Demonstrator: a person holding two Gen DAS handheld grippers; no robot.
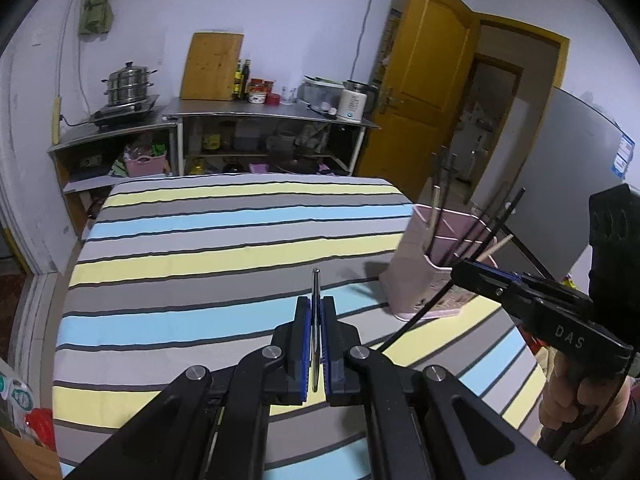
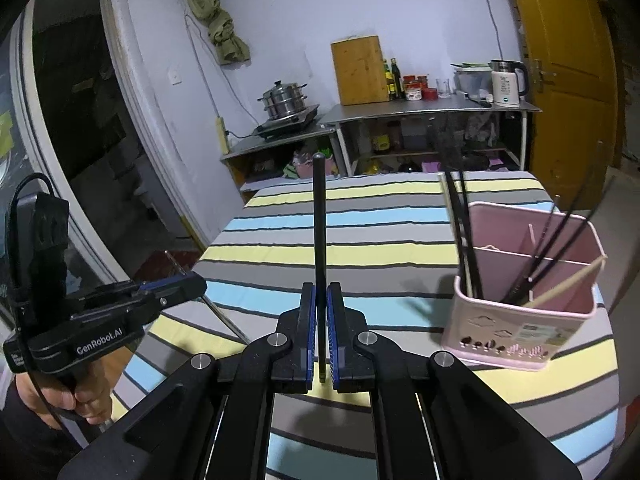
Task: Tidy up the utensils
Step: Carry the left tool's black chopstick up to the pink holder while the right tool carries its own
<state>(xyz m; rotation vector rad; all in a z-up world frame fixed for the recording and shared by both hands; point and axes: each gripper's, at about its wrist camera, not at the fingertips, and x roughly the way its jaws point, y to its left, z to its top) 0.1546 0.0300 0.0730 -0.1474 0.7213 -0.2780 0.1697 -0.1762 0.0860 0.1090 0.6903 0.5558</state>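
Observation:
My left gripper [image 1: 316, 304] is shut on a thin metal chopstick [image 1: 315, 284] that points forward over the striped table. It also shows in the right wrist view [image 2: 188, 282] at the left, with the metal chopstick [image 2: 218, 308] slanting down from it. My right gripper [image 2: 321, 292] is shut on a black chopstick [image 2: 319, 220] that stands up from its jaws. The right gripper shows in the left wrist view [image 1: 466, 270] next to the pink utensil holder [image 1: 424, 276], with the black chopstick [image 1: 424, 312] slanting across. The holder [image 2: 520, 320] has several chopsticks in its compartments.
The striped tablecloth [image 1: 224, 248] covers the table. Behind it stand metal shelves with a steamer pot [image 1: 128, 84], a wooden cutting board [image 1: 212, 66], bottles and a kettle [image 2: 506, 82]. A yellow door [image 1: 428, 80] is at the back right.

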